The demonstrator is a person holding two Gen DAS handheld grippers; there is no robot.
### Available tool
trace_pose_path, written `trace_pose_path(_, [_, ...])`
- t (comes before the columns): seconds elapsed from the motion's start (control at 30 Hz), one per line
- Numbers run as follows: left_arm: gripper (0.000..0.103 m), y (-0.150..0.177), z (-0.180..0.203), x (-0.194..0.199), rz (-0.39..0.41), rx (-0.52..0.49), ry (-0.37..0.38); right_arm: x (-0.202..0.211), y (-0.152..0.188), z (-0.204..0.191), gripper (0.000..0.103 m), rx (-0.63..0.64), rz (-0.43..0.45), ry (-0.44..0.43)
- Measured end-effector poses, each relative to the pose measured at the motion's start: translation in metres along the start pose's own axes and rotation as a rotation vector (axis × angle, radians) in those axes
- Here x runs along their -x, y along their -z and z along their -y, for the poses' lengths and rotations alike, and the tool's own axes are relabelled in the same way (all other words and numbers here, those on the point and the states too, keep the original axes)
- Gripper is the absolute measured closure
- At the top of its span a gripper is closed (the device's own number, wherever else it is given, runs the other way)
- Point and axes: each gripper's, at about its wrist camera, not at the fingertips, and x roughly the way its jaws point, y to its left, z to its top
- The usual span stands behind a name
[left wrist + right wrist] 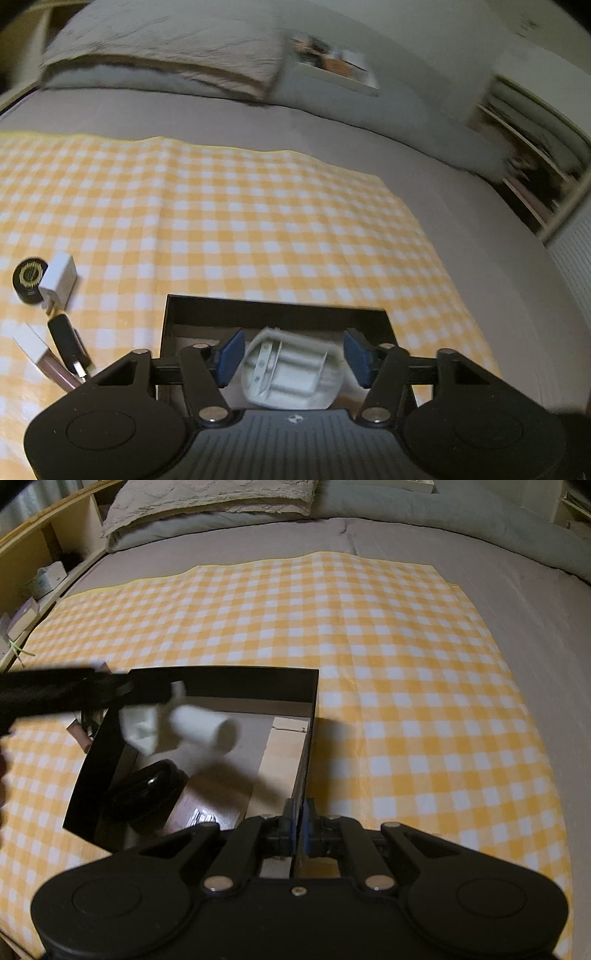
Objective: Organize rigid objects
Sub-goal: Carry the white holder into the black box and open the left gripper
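My left gripper (295, 356) is shut on a white moulded plastic piece (291, 373), its blue pads (231, 356) against both sides. It hangs over the open black box (273, 310). In the right wrist view the same white piece (199, 731) is blurred above the box (240, 683) and casts a shadow inside. A black round jar (147, 794) lies in the box's near left corner. My right gripper (301, 827) is shut on the box's thin right wall (310, 738) at its near end.
The box sits on a yellow checked cloth (221, 221) spread over a grey bed (461, 221). Left of the box lie a black gold-topped jar (29, 280), a white charger plug (59, 282), a black stick (68, 343) and a white-capped tube (37, 345). Pillows (214, 498) lie beyond the cloth.
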Motion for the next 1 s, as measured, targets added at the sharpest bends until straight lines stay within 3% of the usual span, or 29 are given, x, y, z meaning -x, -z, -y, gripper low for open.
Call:
trace_pose_path(0.2, [0.047, -0.001, 0.008, -0.028, 0.006, 0.041, -0.063, 0.002, 0.006, -0.002, 0.099, 0.027, -0.001, -0.005])
trace_pose_path(0.6, [0.045, 0.017, 0.001, -0.039, -0.114, -0.07, -0.082, 0.003, 0.006, -0.002, 0.099, 0.034, 0.0, -0.016])
trace_pose_path(0.93, [0.041, 0.024, 0.011, -0.042, -0.13, -0.185, -0.059, 0.001, 0.006, -0.005, 0.099, 0.04, -0.003, -0.004])
trace_pose_path(1.0, [0.041, 0.027, 0.015, -0.049, -0.135, -0.235, -0.088, 0.0, 0.005, -0.006, 0.098, 0.044, -0.004, 0.0])
